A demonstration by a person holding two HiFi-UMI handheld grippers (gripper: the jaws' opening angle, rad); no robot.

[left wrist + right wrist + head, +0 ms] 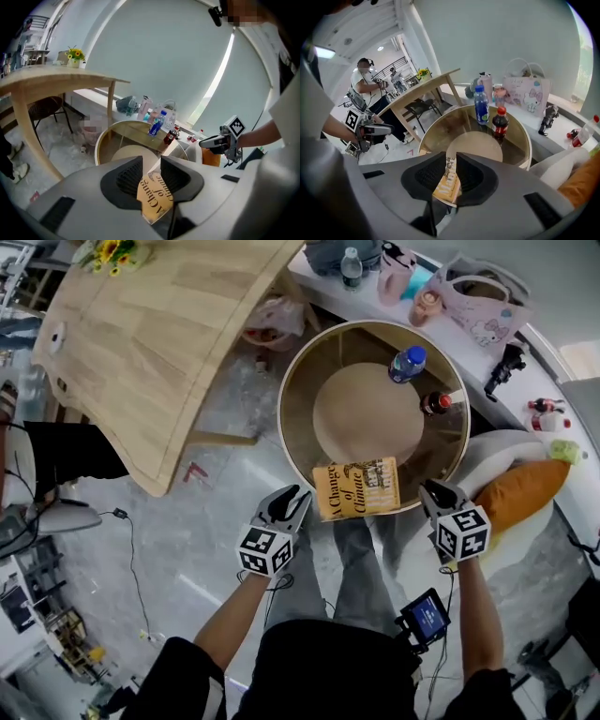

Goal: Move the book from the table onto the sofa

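A yellow book (pixel 356 488) lies flat on the near edge of the round glass table (pixel 375 325). My left gripper (pixel 298 495) hovers just left of the book and my right gripper (pixel 429 488) just right of it, neither touching it. Both have their jaws a little apart with nothing pressed between them. In the left gripper view the book (pixel 154 201) shows through the gap of the left gripper (pixel 151 164). In the right gripper view the book (pixel 447 187) lies beyond the right gripper (pixel 451 161). The white sofa (pixel 497 451) with an orange cushion (pixel 520 493) stands at the right.
A blue-capped water bottle (pixel 406 363) and a cola bottle (pixel 436 403) stand on the far right of the round table. A large wooden table (pixel 150 334) fills the upper left. A ledge behind holds a pink bag (pixel 478 301) and cups. My legs are below the book.
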